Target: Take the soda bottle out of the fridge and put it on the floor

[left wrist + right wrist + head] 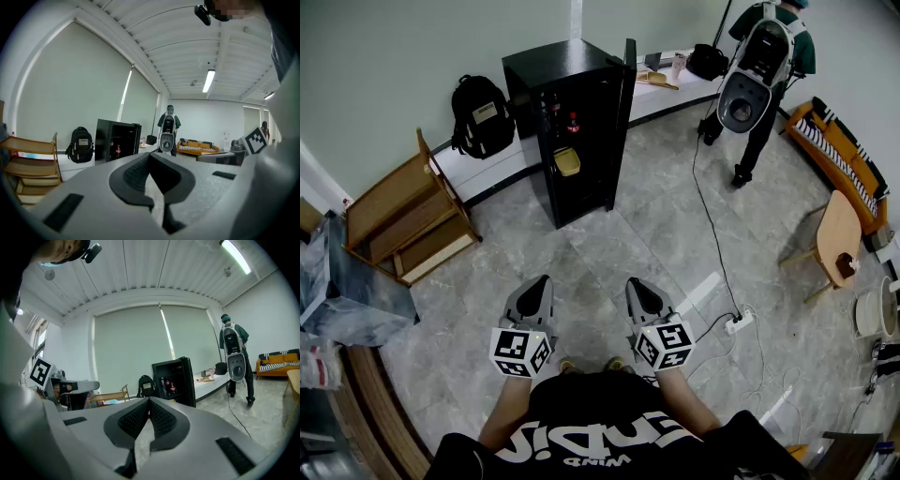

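Observation:
A black fridge (572,122) stands across the room with its door (625,112) swung open. A soda bottle with a red label (573,121) stands on an upper shelf inside; the bottle (117,149) also shows small in the left gripper view, and the bottle (171,387) in the right gripper view. Close in front of the person, far from the fridge, my left gripper (536,287) and right gripper (641,290) are held side by side over the floor. Both are shut with nothing between the jaws.
A black backpack (481,114) leans on the wall left of the fridge. A wooden rack (403,217) stands further left. A person with a backpack device (757,66) stands at the back right. A cable and power strip (737,322) lie on the floor; a wooden chair (834,239) is right.

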The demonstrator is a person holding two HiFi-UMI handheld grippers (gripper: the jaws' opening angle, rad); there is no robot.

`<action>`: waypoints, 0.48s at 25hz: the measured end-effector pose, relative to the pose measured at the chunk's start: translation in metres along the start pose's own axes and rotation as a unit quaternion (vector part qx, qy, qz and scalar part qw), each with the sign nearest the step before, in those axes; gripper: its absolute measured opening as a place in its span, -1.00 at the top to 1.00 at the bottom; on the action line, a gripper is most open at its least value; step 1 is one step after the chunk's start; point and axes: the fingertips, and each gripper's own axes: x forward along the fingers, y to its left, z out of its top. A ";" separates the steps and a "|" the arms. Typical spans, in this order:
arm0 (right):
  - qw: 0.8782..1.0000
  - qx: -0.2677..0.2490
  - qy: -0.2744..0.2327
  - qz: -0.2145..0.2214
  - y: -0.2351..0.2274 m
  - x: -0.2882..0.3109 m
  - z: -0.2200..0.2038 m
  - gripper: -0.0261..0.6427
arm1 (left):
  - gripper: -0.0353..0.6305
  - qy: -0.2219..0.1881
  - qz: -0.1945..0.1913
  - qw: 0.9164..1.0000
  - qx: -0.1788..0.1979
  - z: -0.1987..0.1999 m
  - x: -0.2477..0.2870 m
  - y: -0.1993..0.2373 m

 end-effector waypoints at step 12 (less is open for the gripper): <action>1.000 -0.008 -0.010 -0.008 0.030 0.017 -0.005 0.85 | 0.88 -0.003 -0.026 1.000 0.001 0.001 -0.003 0.023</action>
